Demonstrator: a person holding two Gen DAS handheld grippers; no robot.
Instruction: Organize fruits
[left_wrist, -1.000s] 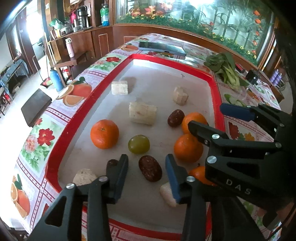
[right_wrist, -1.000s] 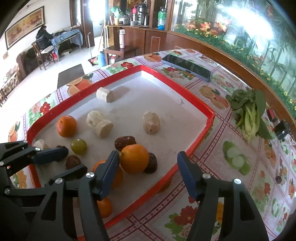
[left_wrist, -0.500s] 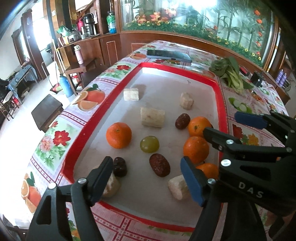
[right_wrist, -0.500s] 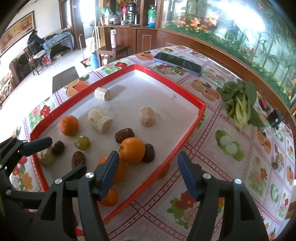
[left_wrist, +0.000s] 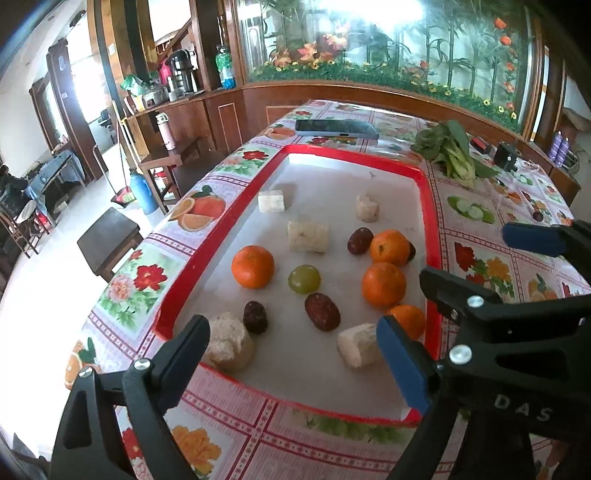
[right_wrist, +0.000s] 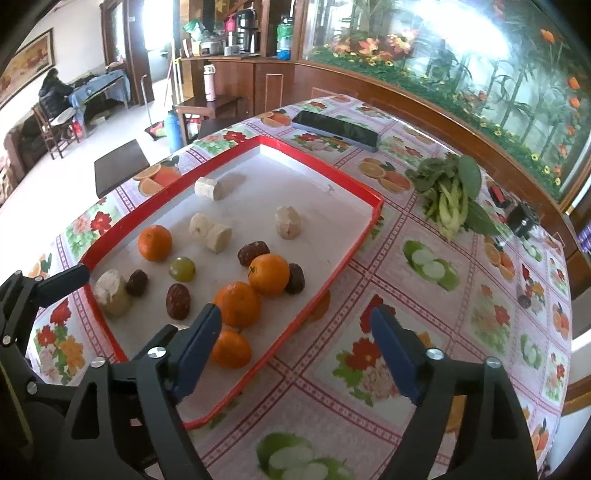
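Note:
A red-rimmed tray (left_wrist: 236, 210) (right_wrist: 354, 184) holds several oranges, one on the left (left_wrist: 253, 266) (right_wrist: 155, 243), others grouped on the right (left_wrist: 383, 284) (right_wrist: 269, 274). A green grape (left_wrist: 304, 279) (right_wrist: 182, 268), dark red dates (left_wrist: 322, 311) (right_wrist: 178, 301) and pale banana chunks (left_wrist: 307, 236) (right_wrist: 210, 232) lie among them. My left gripper (left_wrist: 291, 354) is open and empty above the tray's near edge. My right gripper (right_wrist: 295, 343) is open and empty over the tray's right rim.
A floral tablecloth (right_wrist: 424, 325) covers the table. A dark phone (left_wrist: 336, 128) (right_wrist: 334, 129) lies beyond the tray. Leafy greens (left_wrist: 448, 151) (right_wrist: 452, 199) and a small black object (right_wrist: 522, 219) lie at the back right. A wooden ledge runs behind the table.
Both grippers have pulled back and up from the tray. My left gripper opened wider; the date between its fingers stayed on the tray.

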